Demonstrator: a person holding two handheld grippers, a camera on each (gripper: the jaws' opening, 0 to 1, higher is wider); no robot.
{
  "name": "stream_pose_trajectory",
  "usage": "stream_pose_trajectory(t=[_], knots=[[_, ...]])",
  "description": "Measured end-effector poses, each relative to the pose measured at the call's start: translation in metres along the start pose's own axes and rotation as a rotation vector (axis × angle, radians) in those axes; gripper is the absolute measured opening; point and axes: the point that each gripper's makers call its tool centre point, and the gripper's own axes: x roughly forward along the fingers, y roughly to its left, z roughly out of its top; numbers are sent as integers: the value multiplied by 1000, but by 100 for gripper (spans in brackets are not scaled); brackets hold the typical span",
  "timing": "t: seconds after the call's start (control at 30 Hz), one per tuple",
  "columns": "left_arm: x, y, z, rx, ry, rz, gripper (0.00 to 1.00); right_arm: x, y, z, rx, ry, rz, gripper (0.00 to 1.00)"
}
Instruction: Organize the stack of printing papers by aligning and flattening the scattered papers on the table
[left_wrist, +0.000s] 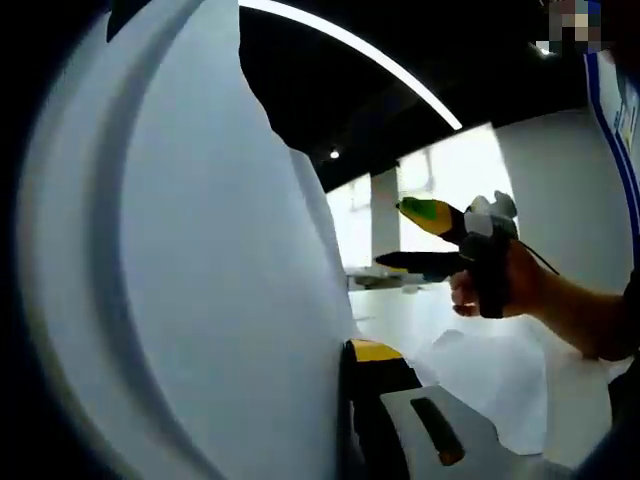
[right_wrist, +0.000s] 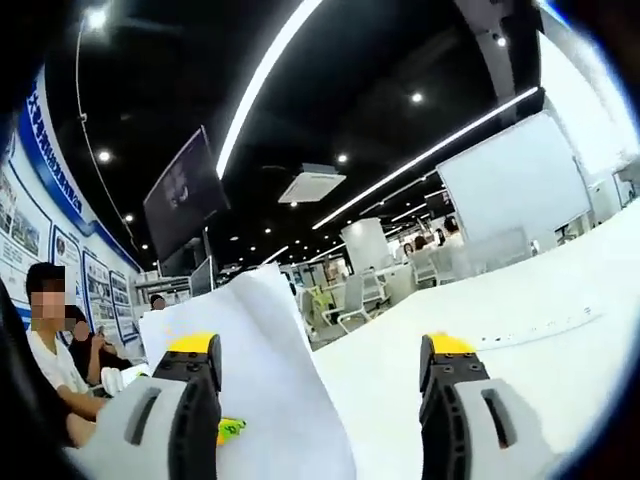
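A thick sheaf of white printing papers stands upright, close to the camera of the left gripper view. My left gripper is shut on its edge; the yellow-tipped right finger presses against the sheets and the other finger is hidden behind them. A hand holds my right gripper further off, over the white table, jaws apart. In the right gripper view my right gripper is open with nothing in it, and the raised papers stand just beyond its left finger.
More loose white sheets lie crumpled on the table under the holding hand. The table top runs off to the right. Seated people are at the left, with office chairs and a whiteboard behind.
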Motion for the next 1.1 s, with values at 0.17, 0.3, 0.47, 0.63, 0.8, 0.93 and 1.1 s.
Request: stream_pose_trajectory(t=[0.17,0.3,0.47,0.63,0.8,0.93,1.1], knots=[[-1,0,0,1,-1,0,8,-8,-5,-1,-8,-1,-18,77],[-1,1,0,1,-1,1,8,-14,-13,-2,-4,-1,-39,77],[0,0,1,3,-2,1,8,-23,-21,-1,12,-8,-65,77],[0,-1,1,1,-2,1,8,-28,-27,1,14,-12,-82,77],[1,-2,1,1,-3,0,8,-32,-28,1,12,-13,-86,77],[1,-2,1,-1,-4,0,8,-36,-30,0,10,-6,-91,77],[1,-2,1,-2,-5,-1,8,-44,-36,-4,9,3,-109,77]])
